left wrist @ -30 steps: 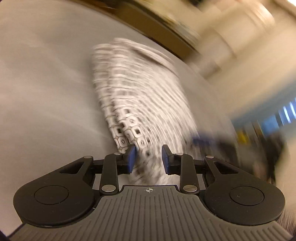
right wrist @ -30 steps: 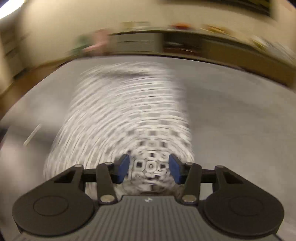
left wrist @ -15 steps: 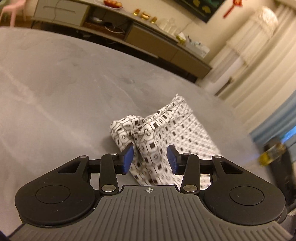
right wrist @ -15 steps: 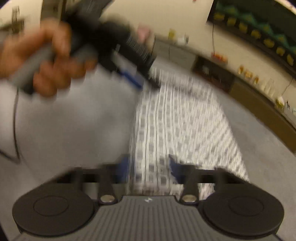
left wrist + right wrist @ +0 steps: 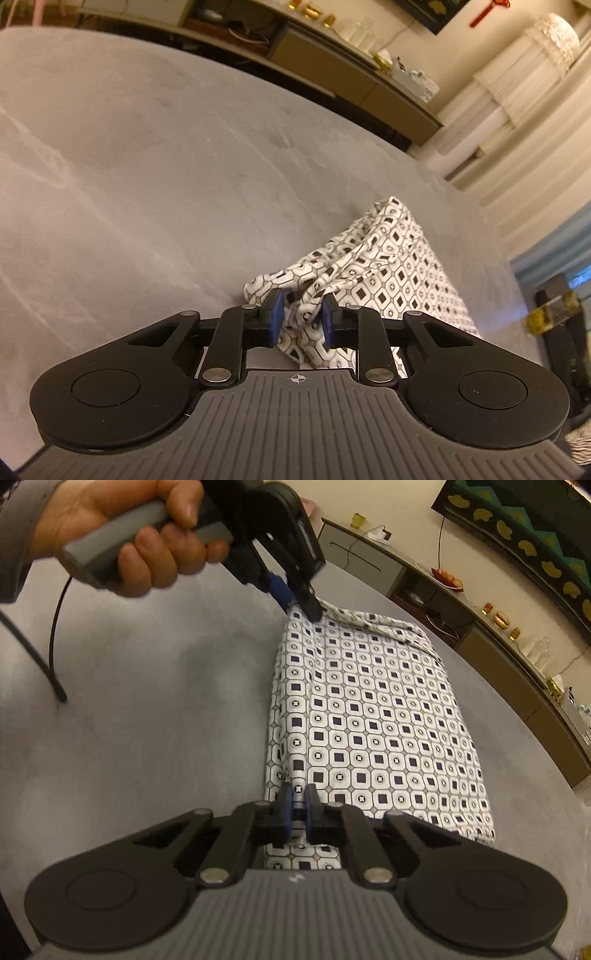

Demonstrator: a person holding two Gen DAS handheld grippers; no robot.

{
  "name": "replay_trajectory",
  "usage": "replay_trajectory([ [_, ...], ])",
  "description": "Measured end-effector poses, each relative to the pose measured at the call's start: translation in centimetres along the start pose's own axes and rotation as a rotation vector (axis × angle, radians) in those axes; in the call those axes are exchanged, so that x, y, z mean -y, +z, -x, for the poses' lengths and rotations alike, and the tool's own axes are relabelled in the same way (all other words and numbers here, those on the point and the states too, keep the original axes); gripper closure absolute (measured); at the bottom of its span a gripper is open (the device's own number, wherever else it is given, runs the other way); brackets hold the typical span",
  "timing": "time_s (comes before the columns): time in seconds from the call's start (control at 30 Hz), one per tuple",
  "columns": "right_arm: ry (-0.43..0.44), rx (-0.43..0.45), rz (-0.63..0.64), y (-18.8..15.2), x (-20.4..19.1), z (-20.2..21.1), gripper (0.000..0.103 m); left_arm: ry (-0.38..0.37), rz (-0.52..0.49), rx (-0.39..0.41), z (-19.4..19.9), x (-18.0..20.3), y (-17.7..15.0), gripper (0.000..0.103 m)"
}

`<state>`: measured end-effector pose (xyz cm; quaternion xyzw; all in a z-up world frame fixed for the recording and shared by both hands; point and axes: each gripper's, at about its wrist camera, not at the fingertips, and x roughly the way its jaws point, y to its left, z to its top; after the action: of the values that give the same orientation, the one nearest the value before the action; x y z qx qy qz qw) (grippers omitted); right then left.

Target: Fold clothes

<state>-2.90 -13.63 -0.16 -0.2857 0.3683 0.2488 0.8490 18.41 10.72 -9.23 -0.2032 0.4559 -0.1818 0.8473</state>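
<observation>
Two corners of the cloth (image 5: 373, 720) are what the coming move turns on, and both lie on the same long edge. The patterned cloth lies flat on the grey tabletop (image 5: 147, 709) as a long rectangle, its long axis running away from the right gripper (image 5: 298, 814) toward the left gripper (image 5: 295, 602), which reaches in from the far end held in a hand (image 5: 140, 542). The left-hand long edge, as the right wrist view shows it, is the one both tools have taken: the right jaws have just been closing and now stand nearly together with the near corner's edge between them, clenched on it as far as the picture shows. The left jaws have also just been closing, and in the left wrist view they pinch a bunched wad of cloth at the far corner (the fabric there is puckered and lifted off the surface, a sign of a real bite). So each gripper sits at its own end of one edge, neither nearer the middle. The free long edge lies to the right, beside a low cabinet (image 5: 517, 657) well beyond the tabletop. My judgement is that the next fold would carry the held edge sideways across the short axis toward that free edge, both ends moving together so the cloth stays square.
</observation>
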Motion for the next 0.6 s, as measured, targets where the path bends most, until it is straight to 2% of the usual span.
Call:
replay_trajectory([
  [0.17,0.006,-0.026,-0.007,-1.1,1.5,0.4,0.096,0.066,-0.128,-0.028,-0.1,2.3,-1.5,0.089],
  [0.27,0.043,-0.043,-0.008,-1.4,2.8,0.8,0.094,0.115,-0.235,0.017,1.2,4.4,-2.0,0.084],
  [0.3,0.069,-0.038,-0.002,-1.5,3.3,1.1,0.093,0.137,-0.278,0.036,1.7,5.1,-2.1,0.079],
  [0.33,0.094,-0.032,0.003,-1.5,3.7,1.4,0.085,0.159,-0.326,0.056,2.3,5.6,-2.3,0.077],
  [0.4,0.118,0.045,-0.035,-1.3,5.5,4.3,0.073,0.203,-0.418,0.101,3.8,6.7,-2.9,0.077],
  [0.47,0.133,0.146,-0.112,-0.4,8.2,6.6,0.050,0.240,-0.488,0.160,4.9,8.0,-2.8,0.077],
  [0.5,0.128,0.173,-0.163,0.2,9.7,6.1,0.047,0.246,-0.514,0.183,5.1,8.8,-2.4,0.077],
  [0.57,0.117,0.226,-0.264,1.5,12.8,5.1,0.031,0.222,-0.569,0.184,4.3,10.4,-1.1,0.076],
  [0.6,0.086,0.212,-0.306,2.1,14.2,3.3,0.030,0.209,-0.610,0.167,3.3,11.5,-0.5,0.074],
])
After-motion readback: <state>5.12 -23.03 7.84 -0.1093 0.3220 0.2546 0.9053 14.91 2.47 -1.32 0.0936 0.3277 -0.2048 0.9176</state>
